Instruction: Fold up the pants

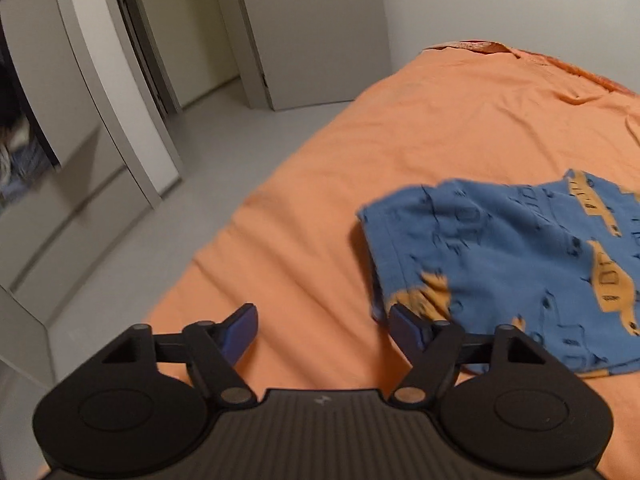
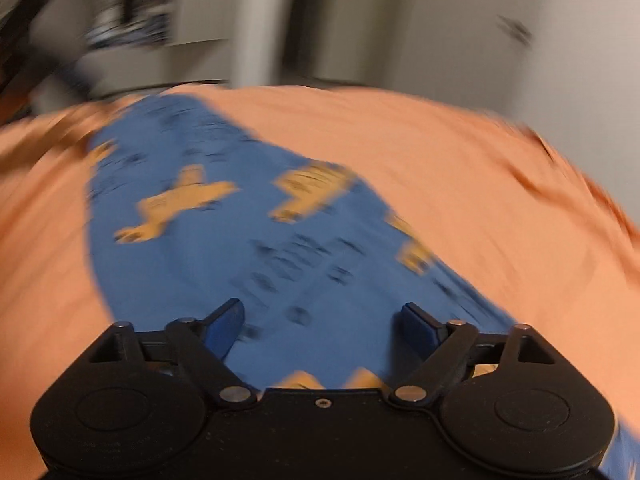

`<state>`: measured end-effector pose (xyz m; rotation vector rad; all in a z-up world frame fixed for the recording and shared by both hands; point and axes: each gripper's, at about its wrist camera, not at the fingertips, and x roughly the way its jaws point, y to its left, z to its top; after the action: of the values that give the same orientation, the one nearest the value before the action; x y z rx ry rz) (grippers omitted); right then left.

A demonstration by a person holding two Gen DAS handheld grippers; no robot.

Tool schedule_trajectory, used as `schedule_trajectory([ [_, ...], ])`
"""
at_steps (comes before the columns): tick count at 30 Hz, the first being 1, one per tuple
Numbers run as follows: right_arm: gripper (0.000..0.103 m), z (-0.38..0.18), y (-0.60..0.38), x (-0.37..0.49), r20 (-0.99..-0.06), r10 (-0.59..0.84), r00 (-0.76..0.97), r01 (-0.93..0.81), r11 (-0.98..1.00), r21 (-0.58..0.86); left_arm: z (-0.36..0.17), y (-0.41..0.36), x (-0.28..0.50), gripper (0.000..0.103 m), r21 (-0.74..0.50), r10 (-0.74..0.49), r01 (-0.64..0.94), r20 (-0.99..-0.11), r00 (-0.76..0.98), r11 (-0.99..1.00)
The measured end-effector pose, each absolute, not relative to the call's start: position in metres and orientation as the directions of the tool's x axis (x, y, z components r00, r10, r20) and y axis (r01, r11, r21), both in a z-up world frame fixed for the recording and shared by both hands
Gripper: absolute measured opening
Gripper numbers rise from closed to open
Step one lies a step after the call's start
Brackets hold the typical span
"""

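Blue pants (image 1: 512, 264) with orange vehicle prints lie folded over on the orange bed sheet (image 1: 420, 128). My left gripper (image 1: 322, 326) is open and empty, above the sheet just left of the pants' near left corner; its right finger is close to the fabric edge. In the blurred right wrist view the pants (image 2: 224, 216) stretch away from me on the sheet (image 2: 460, 184). My right gripper (image 2: 320, 320) is open over the near end of the pants, holding nothing.
The bed's left edge drops to a light grey floor (image 1: 224, 152). A white wardrobe (image 1: 92, 128) and an open door (image 1: 312, 40) stand beyond it. A patterned orange pillow edge (image 1: 480, 46) lies at the bed's far end.
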<state>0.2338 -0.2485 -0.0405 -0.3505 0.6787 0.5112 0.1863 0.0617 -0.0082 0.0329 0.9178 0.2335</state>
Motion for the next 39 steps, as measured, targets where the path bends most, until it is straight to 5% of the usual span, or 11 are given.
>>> schedule_trajectory([
  [4, 0.079, -0.017, -0.249, 0.227, -0.645, 0.335, 0.687, -0.55, 0.82, -0.16, -0.016, 0.063, 0.187, 0.07, -0.001, 0.126, -0.213, -0.802, 0.584, 0.977],
  [5, 0.079, -0.011, -0.244, 0.223, -0.627, 0.358, 0.692, -0.566, 0.808, -0.163, -0.015, 0.065, 0.188, 0.064, -0.029, 0.11, -0.223, -0.803, 0.585, 0.974],
  [6, 0.079, -0.005, -0.238, 0.219, -0.612, 0.382, 0.693, -0.583, 0.795, -0.164, -0.015, 0.069, 0.188, 0.044, -0.052, 0.092, -0.225, -0.806, 0.585, 0.973],
  [8, 0.079, -0.004, -0.222, 0.21, -0.602, 0.416, 0.681, -0.62, 0.765, -0.172, -0.01, 0.074, 0.189, 0.02, -0.095, 0.054, -0.227, -0.819, 0.572, 0.969],
  [11, 0.079, -0.011, -0.197, 0.202, -0.624, 0.436, 0.649, -0.677, 0.704, -0.212, -0.001, 0.073, 0.193, 0.009, -0.062, 0.081, -0.226, -0.816, 0.572, 0.972],
  [14, 0.079, -0.019, -0.186, 0.197, -0.64, 0.441, 0.63, -0.705, 0.671, -0.231, 0.005, 0.071, 0.185, 0.013, -0.069, 0.063, -0.198, -0.804, 0.591, 0.978],
  [16, 0.079, -0.022, -0.185, 0.197, -0.649, 0.437, 0.623, -0.705, 0.673, -0.224, 0.003, 0.076, 0.176, 0.035, -0.065, 0.071, -0.207, -0.805, 0.589, 0.976],
  [17, 0.079, -0.024, -0.186, 0.199, -0.655, 0.432, 0.62, -0.702, 0.678, -0.217, 0.002, 0.079, 0.174, 0.058, -0.076, 0.07, -0.22, -0.806, 0.588, 0.973],
  [19, 0.079, -0.03, -0.191, 0.204, -0.668, 0.419, 0.615, -0.692, 0.694, -0.202, 0.0, 0.089, 0.166, 0.069, -0.127, 0.05, -0.246, -0.796, 0.603, 0.961],
  [33, 0.08, -0.041, -0.212, 0.213, -0.672, 0.428, 0.604, -0.65, 0.752, -0.105, -0.027, 0.089, 0.195, 0.051, -0.226, -0.058, -0.222, -0.812, 0.581, 0.948],
  [39, 0.082, -0.042, -0.213, 0.214, -0.67, 0.434, 0.602, -0.649, 0.755, -0.094, -0.015, 0.083, 0.193, 0.031, -0.198, -0.027, -0.246, -0.827, 0.562, 0.949],
])
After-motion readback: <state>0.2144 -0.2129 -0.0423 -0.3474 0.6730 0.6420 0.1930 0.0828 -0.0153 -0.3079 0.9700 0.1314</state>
